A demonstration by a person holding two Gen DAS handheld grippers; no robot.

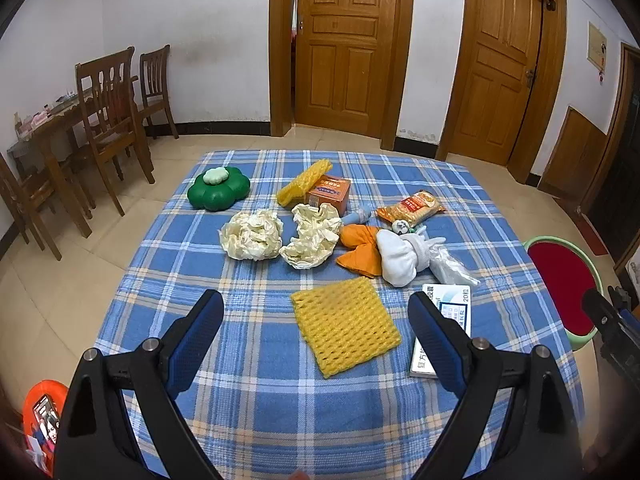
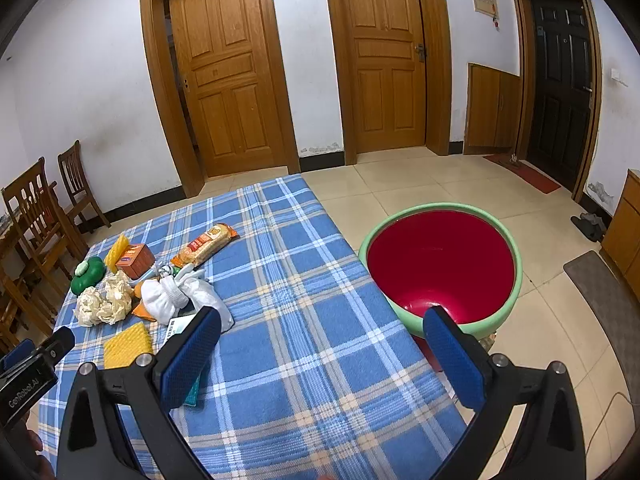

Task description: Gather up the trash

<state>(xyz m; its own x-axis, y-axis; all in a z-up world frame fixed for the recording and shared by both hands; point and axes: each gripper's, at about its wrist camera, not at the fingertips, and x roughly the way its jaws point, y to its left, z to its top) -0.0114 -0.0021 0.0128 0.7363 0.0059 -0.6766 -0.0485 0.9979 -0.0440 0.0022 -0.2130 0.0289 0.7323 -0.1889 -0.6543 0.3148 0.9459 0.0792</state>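
Both grippers are spread wide and hold nothing. The left gripper (image 1: 316,330) hovers low over the near edge of the table (image 1: 248,412), and the yellow foam net (image 1: 346,326) lies flat right between its fingers, just ahead at 12 o'clock, its long axis slanting from 11 toward 5. Beyond it, two crumpled paper balls (image 1: 252,240) sit at about 11 and 12 o'clock. The right gripper (image 2: 322,360) points over the table's right edge, with the red basin (image 2: 440,264) on the floor at 1 o'clock; the trash pile sits off at its 10 o'clock. The left gripper looks plainly nearer the net, so a short forward dip should take it, then a carry rightward to the basin.
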